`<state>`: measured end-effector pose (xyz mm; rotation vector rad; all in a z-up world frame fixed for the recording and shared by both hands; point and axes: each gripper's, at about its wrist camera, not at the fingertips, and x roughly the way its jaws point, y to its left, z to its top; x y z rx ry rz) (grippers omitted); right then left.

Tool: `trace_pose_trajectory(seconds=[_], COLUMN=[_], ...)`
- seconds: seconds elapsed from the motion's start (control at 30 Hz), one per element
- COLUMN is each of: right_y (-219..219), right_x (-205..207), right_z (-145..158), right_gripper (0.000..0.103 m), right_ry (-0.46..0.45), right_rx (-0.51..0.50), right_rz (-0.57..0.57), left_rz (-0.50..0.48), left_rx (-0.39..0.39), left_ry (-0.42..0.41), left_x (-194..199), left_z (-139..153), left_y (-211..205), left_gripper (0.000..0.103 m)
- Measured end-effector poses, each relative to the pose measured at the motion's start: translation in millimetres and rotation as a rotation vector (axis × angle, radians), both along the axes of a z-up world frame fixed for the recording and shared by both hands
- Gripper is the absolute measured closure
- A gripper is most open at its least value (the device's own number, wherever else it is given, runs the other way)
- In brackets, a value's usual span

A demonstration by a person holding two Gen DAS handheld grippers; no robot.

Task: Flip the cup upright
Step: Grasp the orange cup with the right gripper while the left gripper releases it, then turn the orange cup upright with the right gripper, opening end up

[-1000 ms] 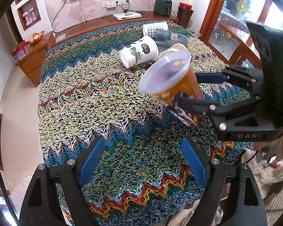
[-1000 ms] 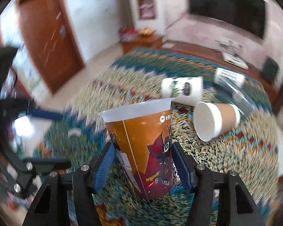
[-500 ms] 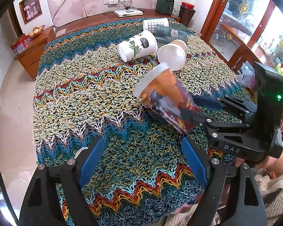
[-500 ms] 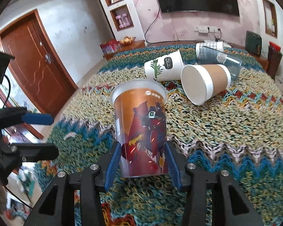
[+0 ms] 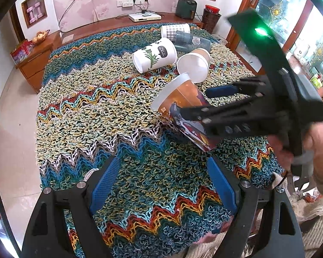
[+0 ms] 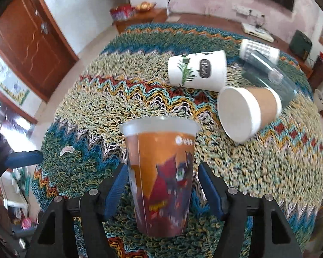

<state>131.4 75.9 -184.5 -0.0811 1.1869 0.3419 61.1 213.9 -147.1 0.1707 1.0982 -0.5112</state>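
An orange plastic cup with a red cartoon print stands upright on the knitted zigzag cloth, rim up, between the fingers of my right gripper. The pads stand slightly off its sides, with a gap on the right, so the jaws are open. In the left wrist view the same cup sits in the right gripper, which comes in from the right. My left gripper is open and empty, low over the near part of the cloth.
Several other cups lie on their sides behind: a white cup with a plant print, a brown paper cup, a clear dark tumbler and a checked cup. The table edge drops off on the left.
The right gripper has set the orange cup down upright on the cloth and its jaws have loosened off the cup's sides. The left gripper has barely moved.
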Motion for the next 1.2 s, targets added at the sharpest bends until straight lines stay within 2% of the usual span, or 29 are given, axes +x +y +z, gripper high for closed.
trace_pose_trajectory(seconds=[0.17,0.33,0.57,0.73,0.83,0.93,1.13,1.2], right_y=[13.8,18.2,18.4,7.3,1.0,-5.4,-21.1,-27.5], right_x=[20.4,35.1,47.1,44.5,35.7,17.8,-40.1,-53.9], right_z=[-2.6,-8.5,-17.6,-17.1,-10.7,3.2,18.4,14.7], right_gripper=[0.034,0.029,0.028,0.031,0.031,0.031,0.03,0.03], right_ry=[0.061,0.149,0.238,0.248,0.185,0.024,-0.386,-0.463], right_rx=[-0.043,-0.035,0.021,0.085,0.09,0.079,0.058,0.052], right_rz=[0.05,0.068,0.066,0.035,0.012,-0.015,-0.111,-0.144], left_rz=[0.008,0.012,0.011,0.006,0.01,0.026,0.083,0.081], left_rx=[-0.014,-0.019,-0.032,-0.031,-0.03,-0.029,-0.069,-0.097], left_ry=[0.003,0.009,0.011,0.011,0.006,-0.001,0.006,0.007], left_x=[2.0,2.6,2.7,1.5,0.3,0.9,13.8,19.4], left_z=[0.6,-1.0,-1.1,-0.7,0.0,0.8,2.7,5.5], left_y=[5.5,7.9,10.3,7.3,6.9,8.4,6.2,2.3], left_gripper=[0.017,0.017,0.017,0.017,0.017,0.017,0.017,0.017])
